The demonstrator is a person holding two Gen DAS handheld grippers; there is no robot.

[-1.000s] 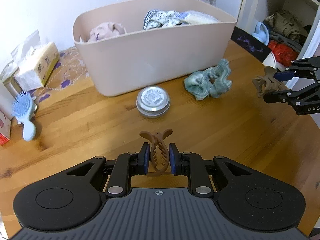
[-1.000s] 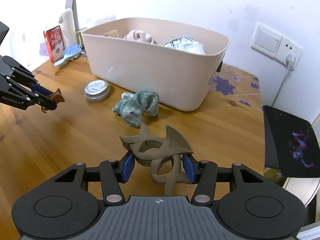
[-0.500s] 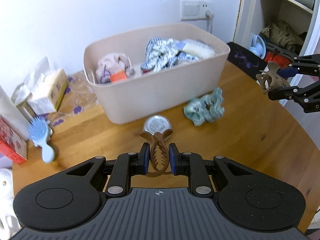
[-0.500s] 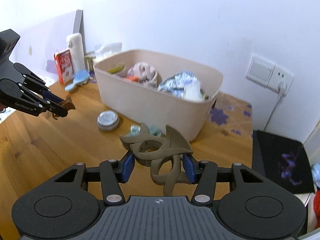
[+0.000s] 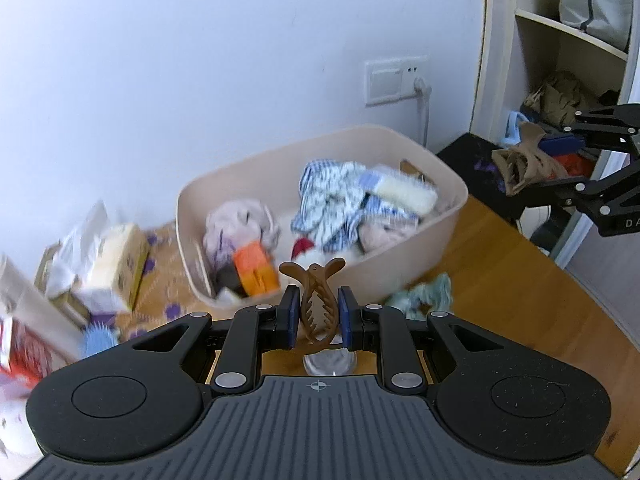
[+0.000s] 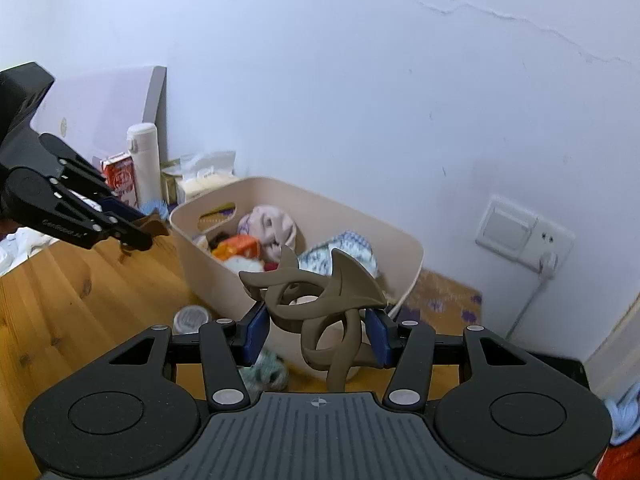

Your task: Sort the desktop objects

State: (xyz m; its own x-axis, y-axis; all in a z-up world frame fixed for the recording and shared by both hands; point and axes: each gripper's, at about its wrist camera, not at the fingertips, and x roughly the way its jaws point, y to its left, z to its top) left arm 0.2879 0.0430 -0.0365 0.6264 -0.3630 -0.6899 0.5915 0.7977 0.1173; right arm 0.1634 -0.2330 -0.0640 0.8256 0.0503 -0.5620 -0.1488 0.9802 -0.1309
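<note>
Since the earlier frames both grippers had risen well clear of the wooden table, so that each camera now looked down into the open beige bin rather than at its side wall. Going from left to right in the left wrist view: a tissue pack and a blue hairbrush lay at the left near the wall; then came the bin, already holding bundled cloth and an orange item; in front of it the left gripper had its fingers clamped on a small brown claw clip, held upright with its teeth facing the camera. A round tin and a teal scrunchie lay on the table just in front of the bin. At the far right the right gripper had its pads pressed on a larger taupe hair clip, a looped, twisted shape standing between them. The step in hand appeared to be carrying both clips to the bin. The next move would likely call for bringing each gripper forward over the rim, above a free patch among the cloth, then parting the fingers so the clips fell inside and not onto the table.
</note>
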